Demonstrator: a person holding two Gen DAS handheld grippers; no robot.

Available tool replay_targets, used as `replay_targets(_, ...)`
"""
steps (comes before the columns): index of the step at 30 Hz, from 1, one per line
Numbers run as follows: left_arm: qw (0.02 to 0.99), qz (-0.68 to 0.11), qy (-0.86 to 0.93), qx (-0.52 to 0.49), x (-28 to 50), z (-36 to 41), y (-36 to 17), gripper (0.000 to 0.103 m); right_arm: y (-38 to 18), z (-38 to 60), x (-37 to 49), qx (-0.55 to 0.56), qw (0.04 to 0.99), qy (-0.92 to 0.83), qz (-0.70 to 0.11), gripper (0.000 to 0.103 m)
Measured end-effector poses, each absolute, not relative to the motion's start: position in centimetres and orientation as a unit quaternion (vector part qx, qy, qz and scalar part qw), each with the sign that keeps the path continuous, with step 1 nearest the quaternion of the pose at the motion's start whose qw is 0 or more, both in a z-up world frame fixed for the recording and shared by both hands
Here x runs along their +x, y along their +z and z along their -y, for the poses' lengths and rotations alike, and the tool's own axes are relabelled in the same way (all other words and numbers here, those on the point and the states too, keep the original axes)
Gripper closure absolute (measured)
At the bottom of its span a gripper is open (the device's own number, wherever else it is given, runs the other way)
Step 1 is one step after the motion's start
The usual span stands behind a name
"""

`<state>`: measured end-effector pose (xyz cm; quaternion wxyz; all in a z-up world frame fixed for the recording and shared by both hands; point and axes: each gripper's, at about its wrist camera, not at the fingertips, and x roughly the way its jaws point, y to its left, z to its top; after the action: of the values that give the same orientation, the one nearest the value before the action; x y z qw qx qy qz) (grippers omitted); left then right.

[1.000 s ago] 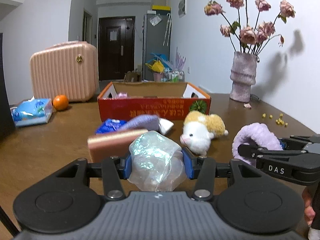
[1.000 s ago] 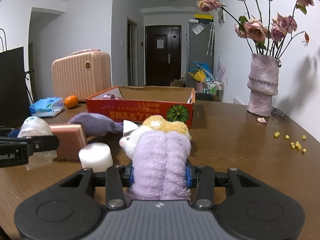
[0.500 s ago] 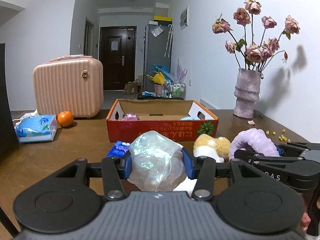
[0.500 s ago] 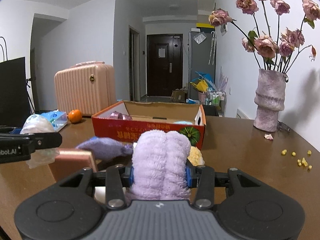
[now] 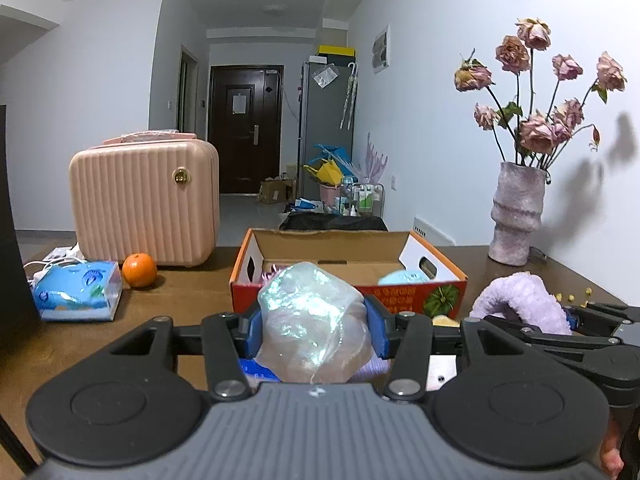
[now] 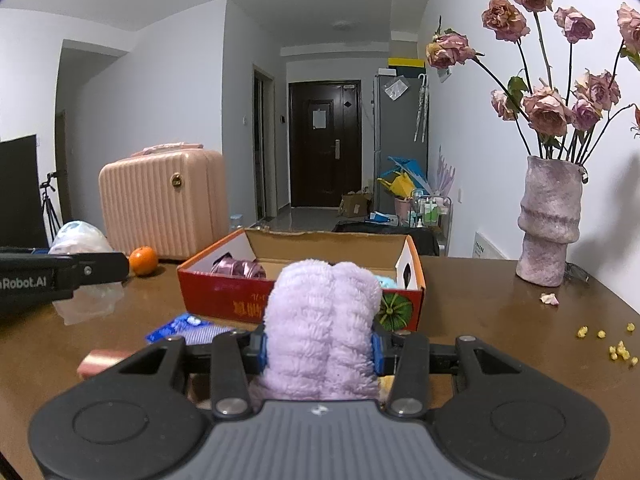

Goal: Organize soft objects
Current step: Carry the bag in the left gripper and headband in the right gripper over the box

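Both tongs are rising and drawing nearer the box (image 5: pixel 348 296) than a second ago, so the plush dog and pink block that were showing ahead of them are dropping out of sight behind the tool bodies.

Far left on the worktop (image 5: pixel 188 292), a blue tissue pack (image 5: pixel 78 294) is lying, with an orange (image 5: pixel 139 270) just beside it and a pink case (image 5: pixel 145 202) standing behind. In the right view, the pink block (image 6: pixel 102 360) is peeking out at the near left, and a blue packet (image 6: pixel 180 326) is lying in front of the box.

Left tongs (image 5: pixel 314 330) are gripping a clear crumpled bag (image 5: pixel 312 324), holding it off the worktop just in front of the box. Inside the box, a shiny pink thing (image 6: pixel 240 269) is lying at the left end and a pale blue thing (image 5: pixel 404 278) at the right.

Right tongs (image 6: pixel 320 350) are clamping a folded purple cloth (image 6: pixel 322 320), also held in the air in front of the box, beside the left pair.

Farther right, a vase (image 6: pixel 550 224) of dried roses (image 6: pixel 548 110) is standing near the wall, with a fallen petal (image 6: pixel 549 299) and yellow crumbs (image 6: pixel 616 346) scattered on the worktop.
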<state>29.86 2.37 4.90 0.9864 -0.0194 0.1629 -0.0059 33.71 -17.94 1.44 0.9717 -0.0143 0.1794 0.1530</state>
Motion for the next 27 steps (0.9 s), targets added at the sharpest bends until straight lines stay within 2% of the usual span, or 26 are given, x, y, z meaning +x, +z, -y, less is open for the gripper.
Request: replay_targets(27,0.989,-0.146,0.004,-0.037,39.8,-5.5,7.2,0.053,2.2,15.5,43.4,-0.014,0.972,0.15,-0.18,0.06)
